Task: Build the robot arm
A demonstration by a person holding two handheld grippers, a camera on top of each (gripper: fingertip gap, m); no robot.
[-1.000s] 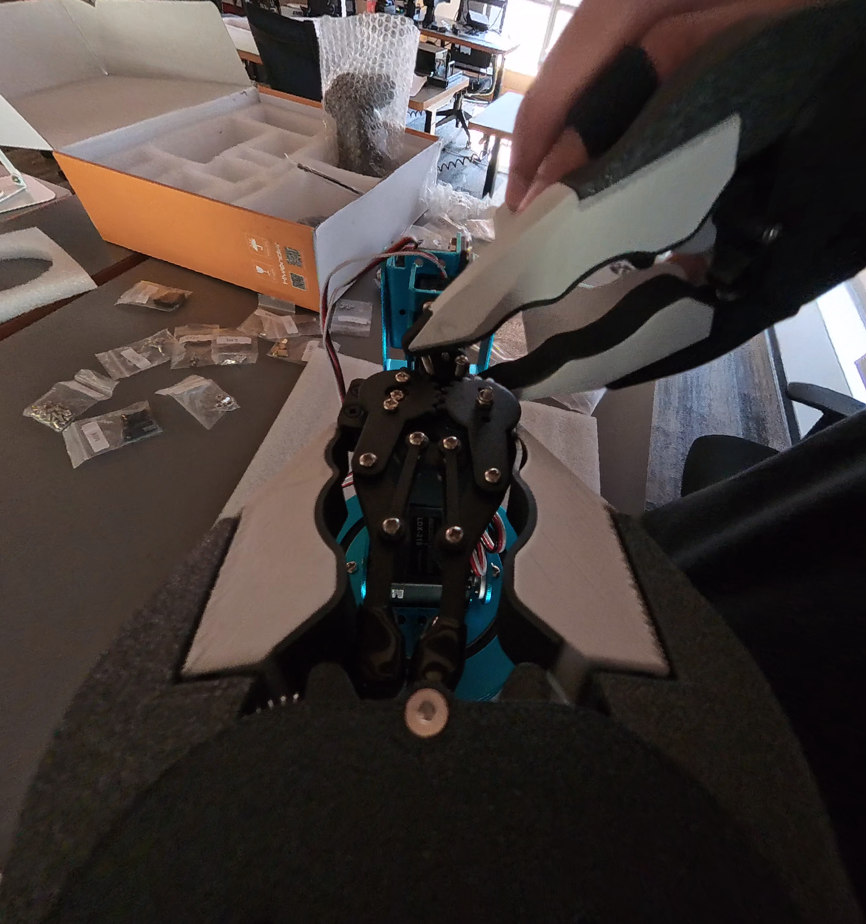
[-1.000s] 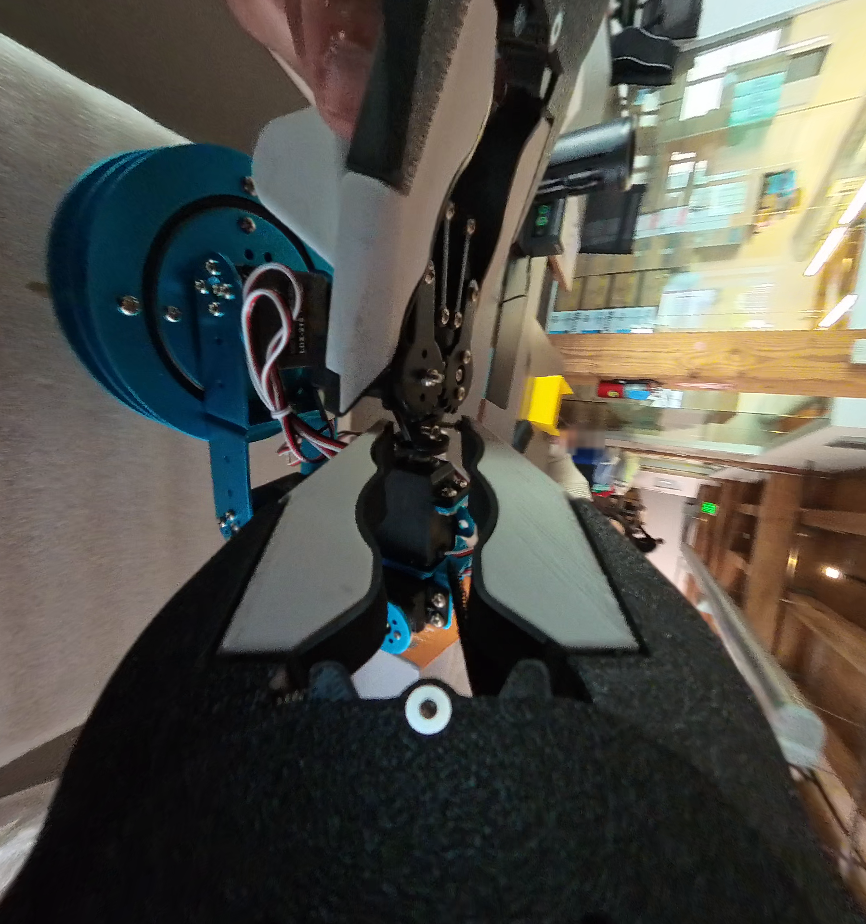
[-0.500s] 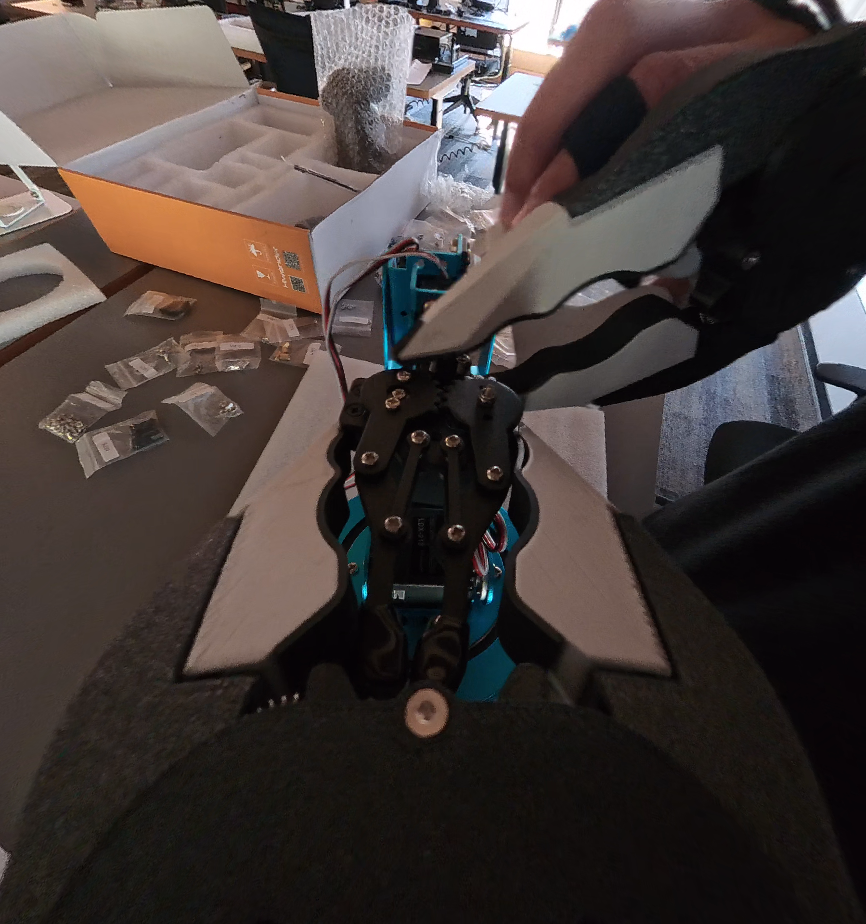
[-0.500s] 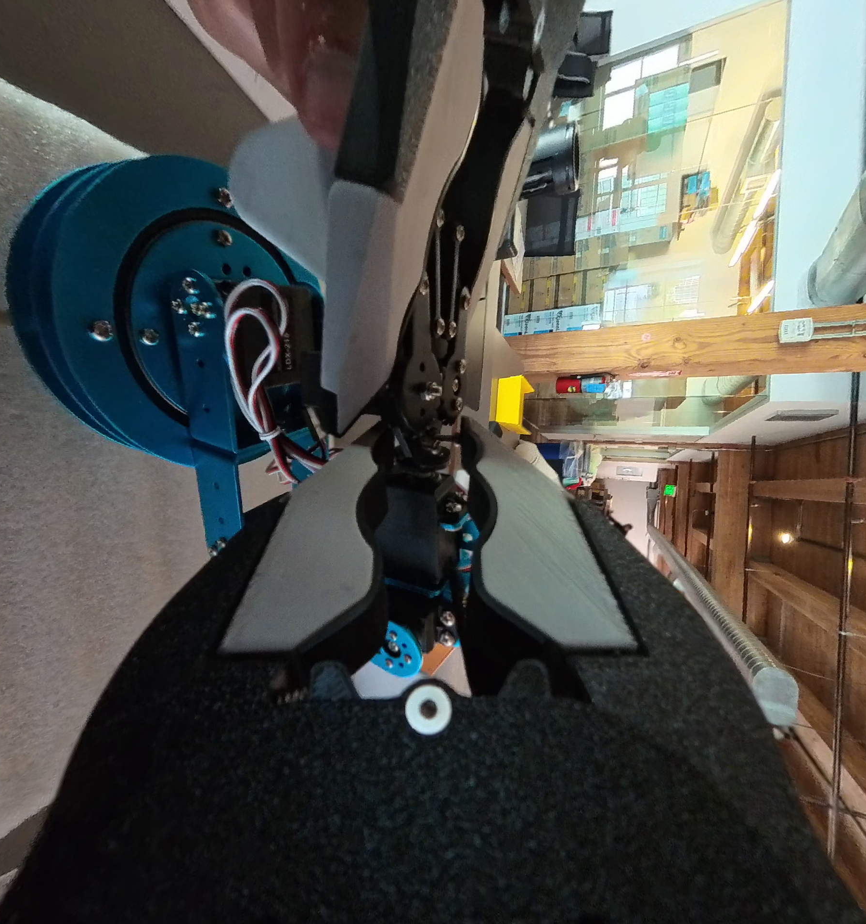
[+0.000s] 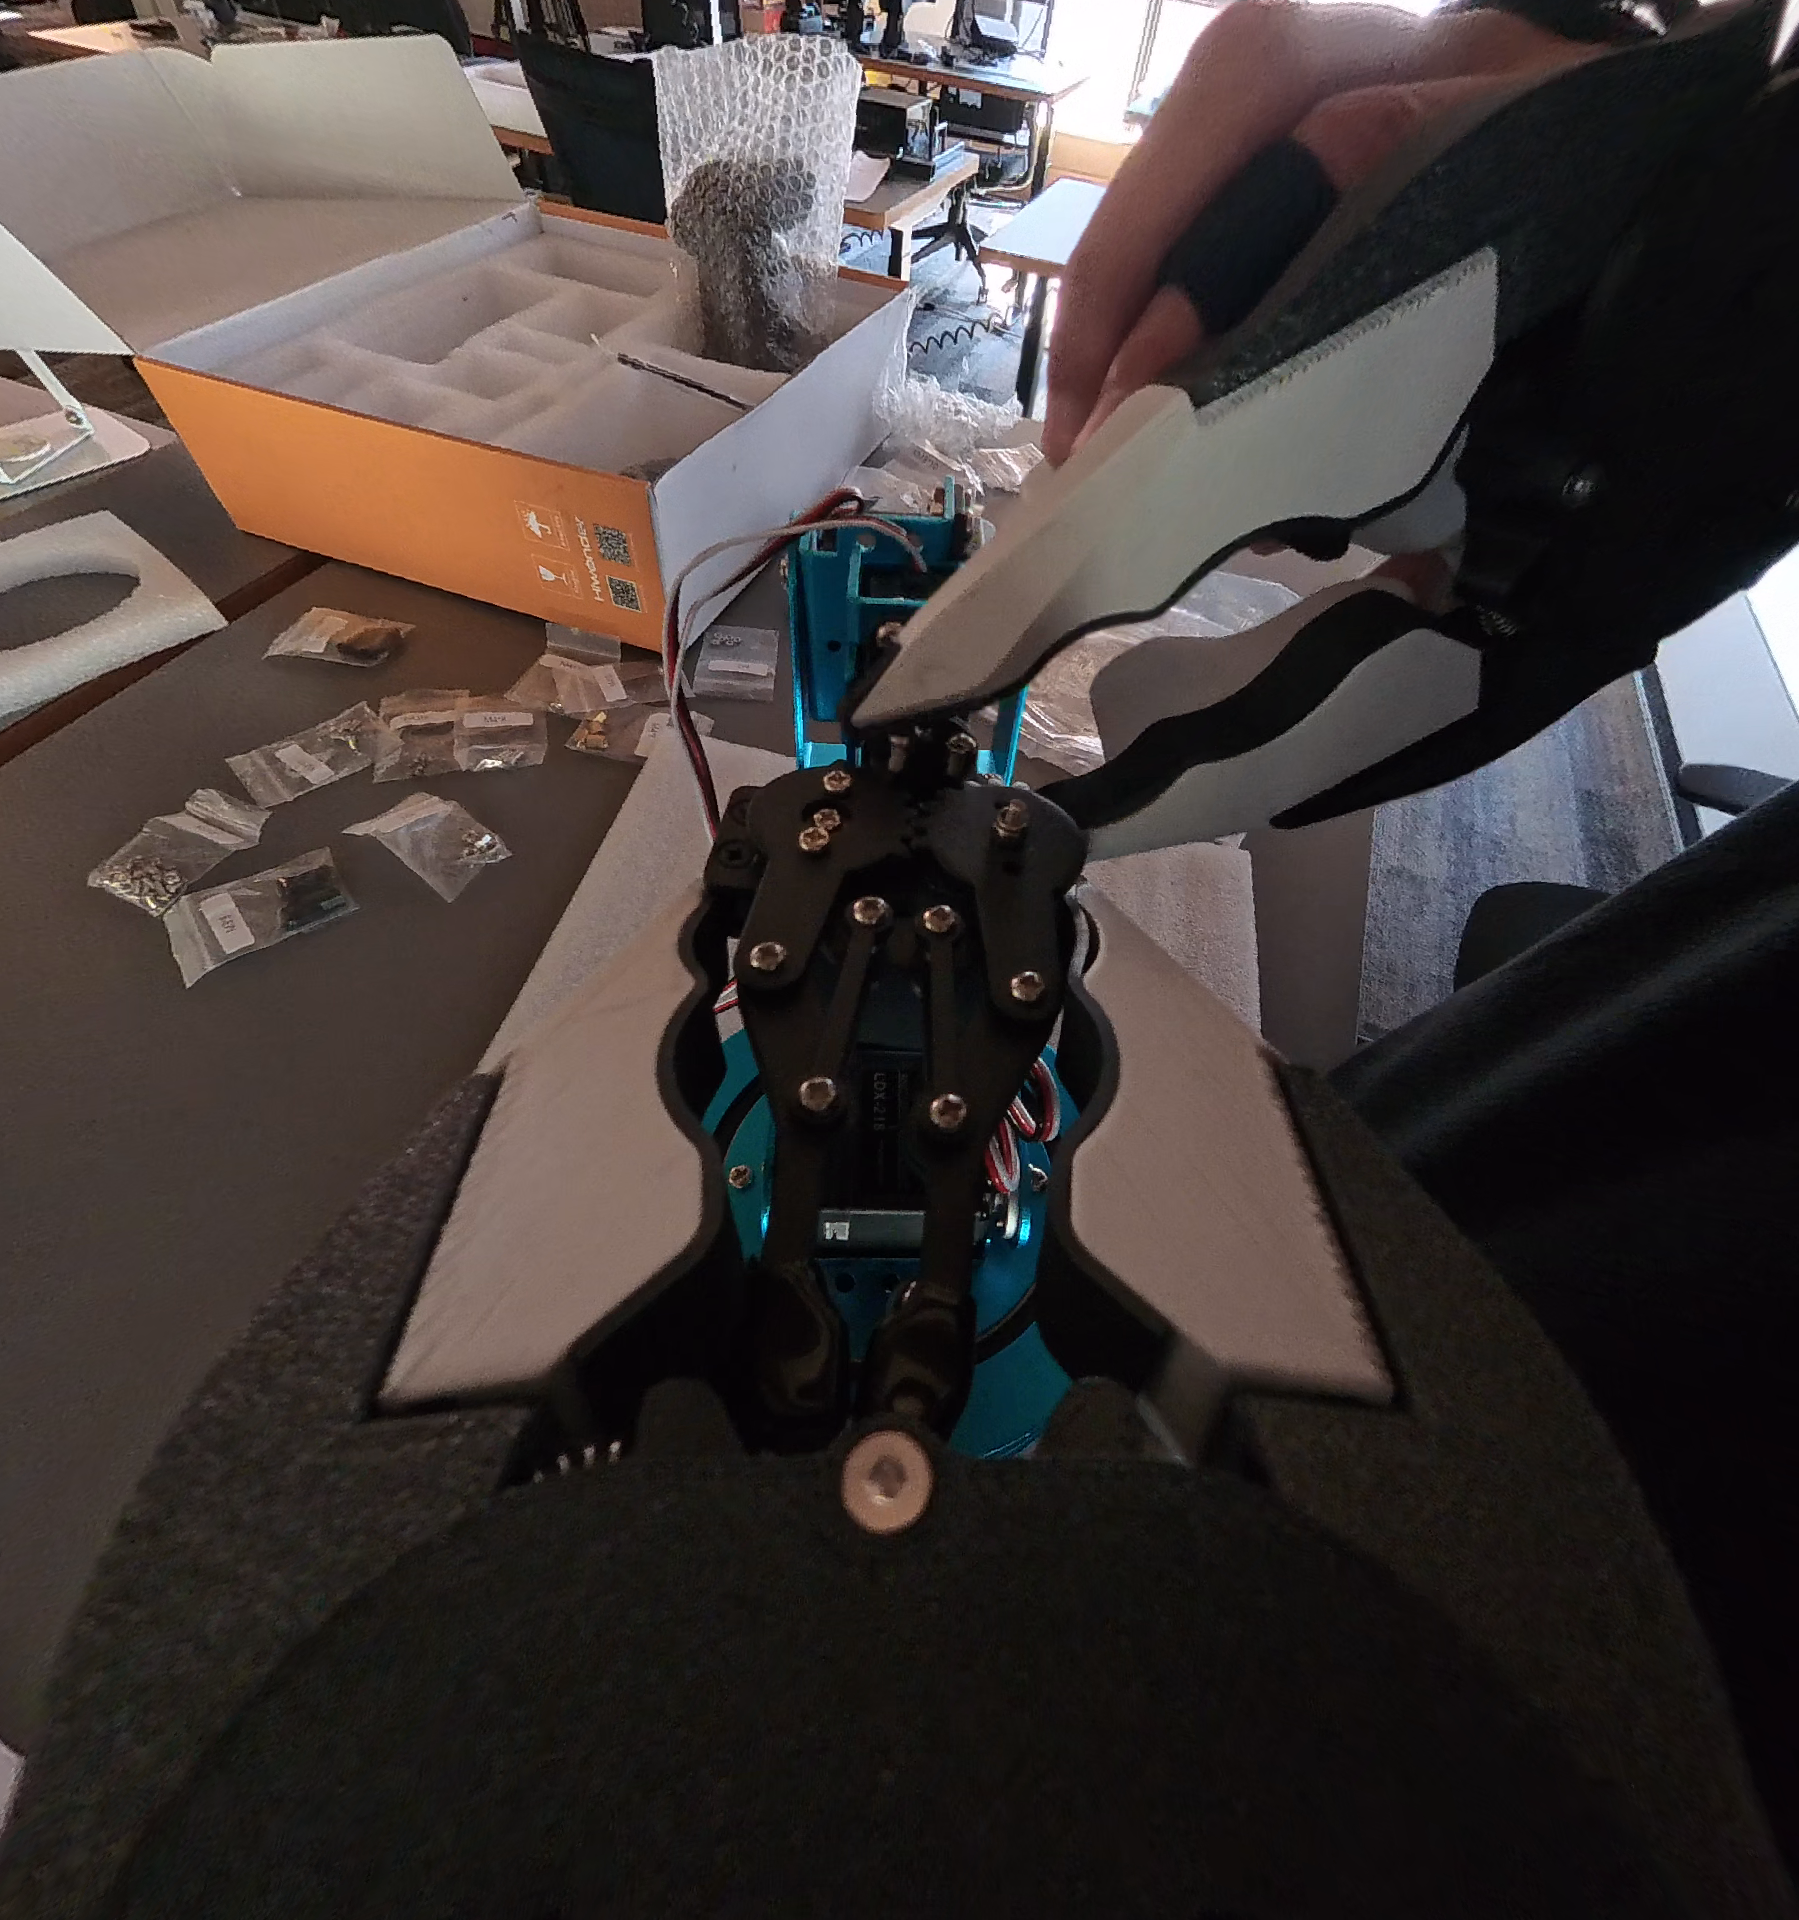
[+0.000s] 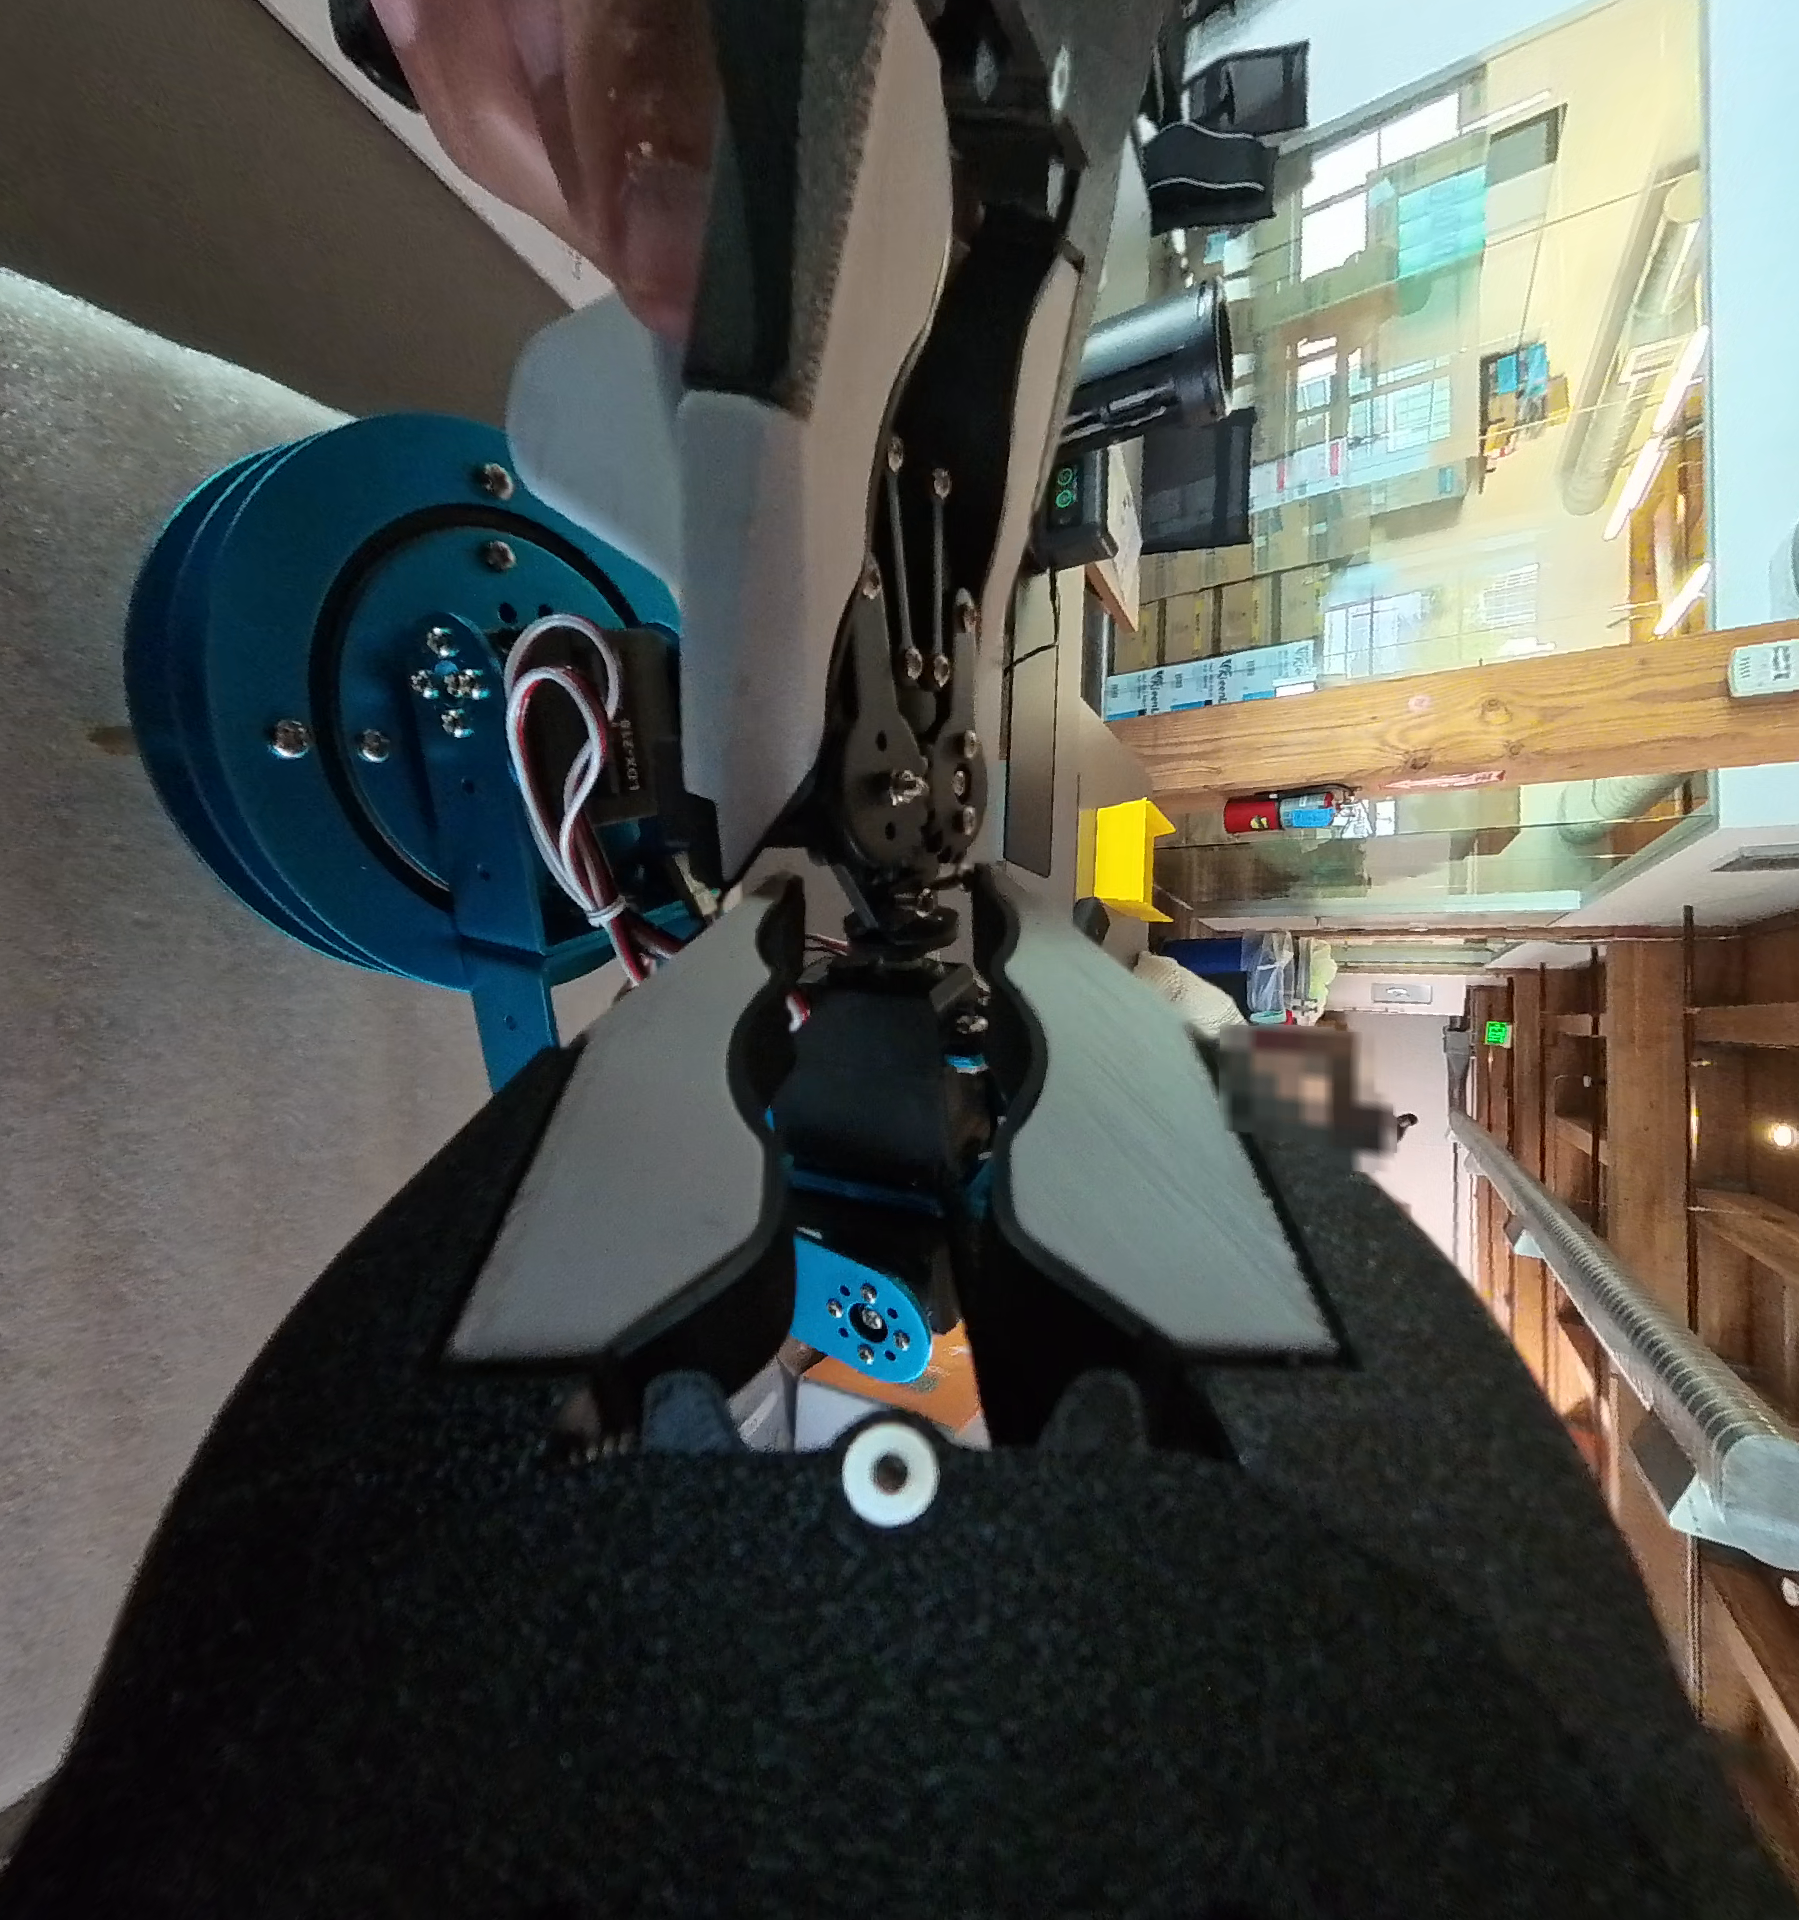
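Note:
A small robot arm with blue metal parts stands on a white foam pad point(image 5: 604, 831). My left gripper point(image 5: 890, 904) is shut on the arm's black claw point(image 5: 884, 987), above the round blue base point(image 5: 874, 1299). My right gripper point(image 5: 952, 764) comes in from the upper right, held by a hand point(image 5: 1165, 208). In the right wrist view my right gripper point(image 6: 879, 904) is shut on the black servo block point(image 6: 874, 1091) behind the claw point(image 6: 905, 727). The left gripper's fingers point(image 6: 760, 582) show above it, and the blue base point(image 6: 355, 707) is at the left.
An open orange and white box point(image 5: 407, 468) with a foam insert holds a bubble-wrapped item point(image 5: 760, 208) at the back. Several small bags of hardware point(image 5: 282, 852) lie on the dark table point(image 5: 147, 1143). A white foam piece point(image 5: 33, 623) lies at the far left. My left and right fingertips are right by each other.
Both grippers keep their hold. The right gripper has shifted and tilted slightly, so the blue base and claw sit a little differently in its view.

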